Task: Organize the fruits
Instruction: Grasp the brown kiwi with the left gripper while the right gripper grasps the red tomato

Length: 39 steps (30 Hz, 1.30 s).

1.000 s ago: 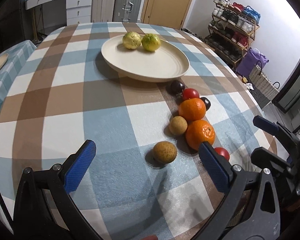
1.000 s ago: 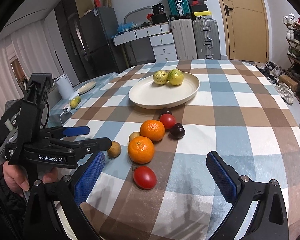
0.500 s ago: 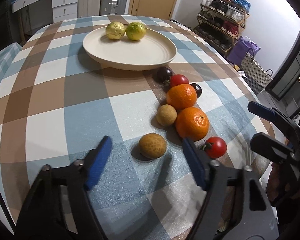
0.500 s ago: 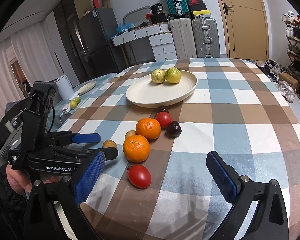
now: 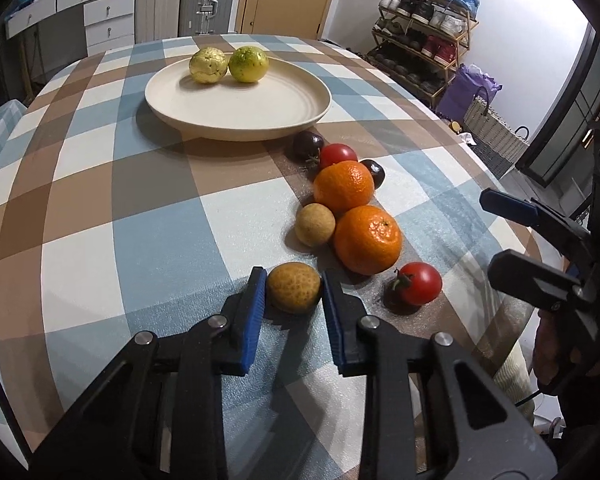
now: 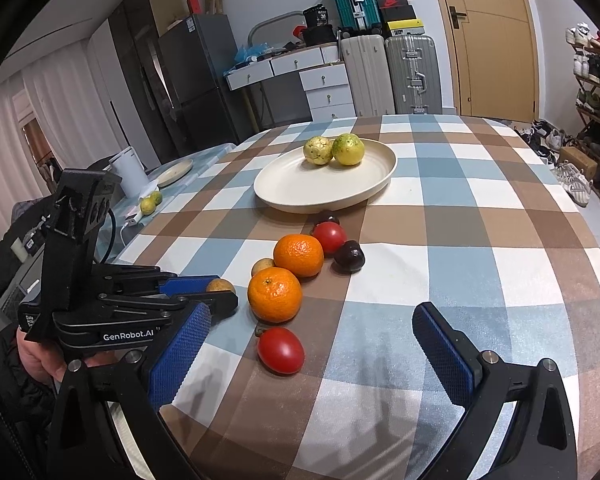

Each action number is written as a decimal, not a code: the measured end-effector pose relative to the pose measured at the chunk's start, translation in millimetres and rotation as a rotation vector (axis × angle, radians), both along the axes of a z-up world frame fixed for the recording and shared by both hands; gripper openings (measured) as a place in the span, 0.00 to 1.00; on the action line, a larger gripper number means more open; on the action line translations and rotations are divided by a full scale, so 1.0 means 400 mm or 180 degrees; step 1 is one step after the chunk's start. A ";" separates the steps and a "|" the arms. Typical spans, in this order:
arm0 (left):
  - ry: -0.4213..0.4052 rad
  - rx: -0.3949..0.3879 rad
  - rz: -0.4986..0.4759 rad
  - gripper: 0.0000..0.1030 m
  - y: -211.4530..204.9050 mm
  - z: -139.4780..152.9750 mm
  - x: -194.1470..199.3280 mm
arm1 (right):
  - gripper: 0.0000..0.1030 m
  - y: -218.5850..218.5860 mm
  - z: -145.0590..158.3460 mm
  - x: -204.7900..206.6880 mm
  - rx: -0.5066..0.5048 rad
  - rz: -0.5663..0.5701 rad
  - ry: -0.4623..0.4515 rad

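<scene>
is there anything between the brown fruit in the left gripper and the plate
Nothing visible blocks it. The left gripper is closing on the brown fruit; the tablecloth toward the plate is bare, and the other fruits lie off to the right.

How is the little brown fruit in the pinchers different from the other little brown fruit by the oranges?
The near brown fruit sits between the closing left gripper pads; the far brown fruit lies free. The near one sits apart from the oranges; the far one nestles against the near orange. The near one looks rougher and more dimpled. Both are small, round, tan, and rest on the tablecloth.
</scene>
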<state>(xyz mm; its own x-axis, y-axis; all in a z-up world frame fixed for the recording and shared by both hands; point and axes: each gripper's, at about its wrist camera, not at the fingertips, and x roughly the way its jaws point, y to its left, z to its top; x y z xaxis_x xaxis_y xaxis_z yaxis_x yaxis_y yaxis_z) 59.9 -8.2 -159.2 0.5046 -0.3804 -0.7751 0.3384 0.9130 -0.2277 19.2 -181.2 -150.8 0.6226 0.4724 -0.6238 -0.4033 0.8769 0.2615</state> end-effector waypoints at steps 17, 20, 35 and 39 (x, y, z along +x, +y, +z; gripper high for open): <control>-0.0339 -0.0133 0.0208 0.24 0.096 0.094 -0.047 | 1.00 0.036 -0.018 -0.011 -0.0012 0.0225 0.0111; -0.0354 -0.0164 0.0256 0.24 0.122 0.100 -0.054 | 1.00 0.051 -0.027 -0.012 -0.0061 0.0272 0.0138; -0.0351 -0.0230 0.0368 0.24 0.171 0.085 -0.068 | 0.69 0.096 -0.067 -0.003 -0.0262 0.0334 0.0274; -0.0341 -0.0220 0.0367 0.24 0.170 0.081 -0.065 | 0.51 0.100 -0.078 0.002 -0.0299 0.0325 0.0365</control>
